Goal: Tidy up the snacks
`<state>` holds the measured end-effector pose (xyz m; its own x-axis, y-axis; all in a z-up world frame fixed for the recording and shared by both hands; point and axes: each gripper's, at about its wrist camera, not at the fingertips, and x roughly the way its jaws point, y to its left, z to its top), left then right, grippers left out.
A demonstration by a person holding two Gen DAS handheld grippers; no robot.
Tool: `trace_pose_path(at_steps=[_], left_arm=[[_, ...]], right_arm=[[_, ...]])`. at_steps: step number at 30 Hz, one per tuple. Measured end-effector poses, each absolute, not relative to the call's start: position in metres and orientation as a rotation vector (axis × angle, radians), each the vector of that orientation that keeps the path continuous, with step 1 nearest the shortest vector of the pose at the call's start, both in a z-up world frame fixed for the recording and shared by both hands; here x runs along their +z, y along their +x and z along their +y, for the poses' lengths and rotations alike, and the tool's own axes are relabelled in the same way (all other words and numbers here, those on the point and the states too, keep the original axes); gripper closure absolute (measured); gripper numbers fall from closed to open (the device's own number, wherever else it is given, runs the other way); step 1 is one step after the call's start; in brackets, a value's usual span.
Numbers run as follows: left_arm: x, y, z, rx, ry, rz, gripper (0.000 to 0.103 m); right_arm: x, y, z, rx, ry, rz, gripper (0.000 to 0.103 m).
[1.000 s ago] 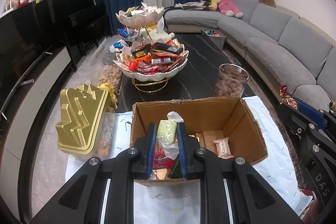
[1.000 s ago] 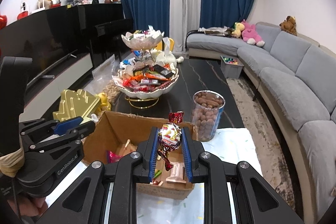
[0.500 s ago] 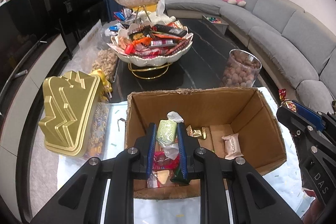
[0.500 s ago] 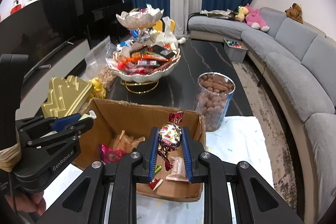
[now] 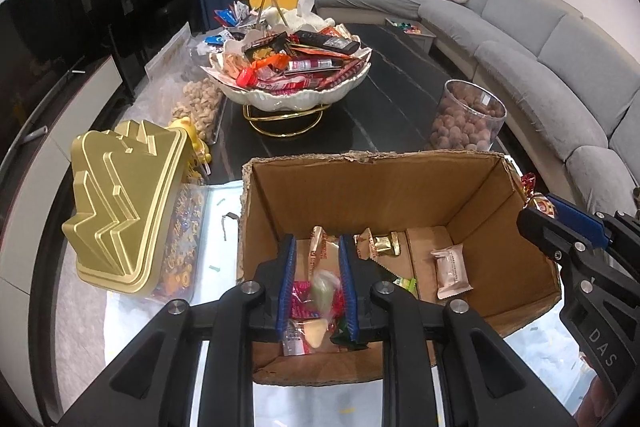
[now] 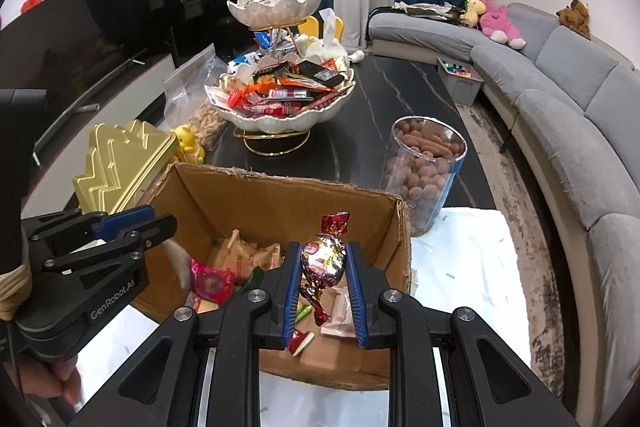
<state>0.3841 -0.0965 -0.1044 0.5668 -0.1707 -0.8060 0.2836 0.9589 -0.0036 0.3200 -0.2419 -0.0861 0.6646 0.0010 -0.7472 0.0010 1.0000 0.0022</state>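
left gripper (image 5: pixel 316 281): tilted down over the near-left part of the cardboard box (image 5: pixel 372 187); its jaws have just been opening, now slightly parted, and the pale green candy (image 5: pixel 323 287) shows blurred between the blue pads without being pressed
right gripper (image 6: pixel 323 281): angled down above the near-right part of the box, jaws closed on the foil candy (image 6: pixel 323 259) — held about upright by its round middle
person's hand (image 6: pixel 48 379): visible at the near-left edge of the right wrist view, under the left gripper's handle
foil candy: shiny, crinkled wrapper in silver, red and gold, a red twisted end above and another below
pale green candy: soft-looking, in clear wrap, above the other sweets in the box
cardboard box: brown corrugated card, open top, torn ragged rim; on its floor a pink wrapper (image 5: pixel 302 301), a gold wrapper (image 5: pixel 378 245) and a pale pink bar (image 5: pixel 451 271)
gold tin (image 5: pixel 120 203): matte metallic, stepped zigzag lid, just left of the box
glass jar (image 6: pixel 422 167): clear cylinder of brown nuts — beyond the box's far-right corner
tiered bowl (image 5: pixel 288 75): white scalloped dishes on a gold wire stand, heaped with wrapped bars, far on the dark marble table (image 5: pixel 400 107)
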Motion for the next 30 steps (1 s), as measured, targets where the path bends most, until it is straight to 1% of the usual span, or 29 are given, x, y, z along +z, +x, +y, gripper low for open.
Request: trace_pose_path(at_steps=[1,2,3,4,5,7,8,10,13,16,20,25,30], left_arm=[[-0.103,0.383,-0.096,-0.266,0.135,0.926,0.07],[-0.102,0.383,-0.095,-0.26,0.14,0.921,0.068],[-0.101,0.382,-0.094,-0.255,0.145,0.917,0.064],[-0.1,0.382,-0.093,-0.251,0.148,0.915,0.058],[-0.099,0.381,-0.092,-0.245,0.15,0.911,0.056],[-0.097,0.38,-0.09,-0.228,0.156,0.902,0.045],[-0.096,0.38,-0.089,-0.221,0.157,0.896,0.043],[-0.093,0.379,-0.087,-0.207,0.16,0.891,0.039],[-0.091,0.378,-0.084,-0.198,0.156,0.89,0.035],[-0.088,0.374,-0.082,-0.192,0.151,0.885,0.03],[-0.084,0.368,-0.081,-0.195,0.146,0.883,0.029],[-0.074,0.356,-0.079,-0.188,0.143,0.868,0.024],[-0.062,0.343,-0.077,-0.195,0.152,0.848,0.024]], right_arm=[[-0.086,0.32,-0.241,0.0,0.0,0.842,0.079],[-0.085,0.32,-0.241,0.001,-0.002,0.841,0.077],[-0.085,0.32,-0.241,-0.002,-0.003,0.84,0.075],[-0.084,0.32,-0.241,-0.005,-0.004,0.839,0.067],[-0.083,0.32,-0.241,-0.011,-0.004,0.834,0.06],[-0.081,0.319,-0.241,-0.022,-0.003,0.827,0.052],[-0.08,0.318,-0.242,-0.025,-0.003,0.825,0.051],[-0.079,0.317,-0.241,-0.027,-0.004,0.821,0.051],[-0.077,0.316,-0.24,-0.03,-0.007,0.822,0.049],[-0.073,0.313,-0.241,-0.038,-0.005,0.814,0.043],[-0.068,0.308,-0.241,-0.045,-0.004,0.806,0.042],[-0.058,0.296,-0.241,-0.047,0.0,0.791,0.042],[-0.046,0.283,-0.24,-0.052,0.001,0.773,0.042]])
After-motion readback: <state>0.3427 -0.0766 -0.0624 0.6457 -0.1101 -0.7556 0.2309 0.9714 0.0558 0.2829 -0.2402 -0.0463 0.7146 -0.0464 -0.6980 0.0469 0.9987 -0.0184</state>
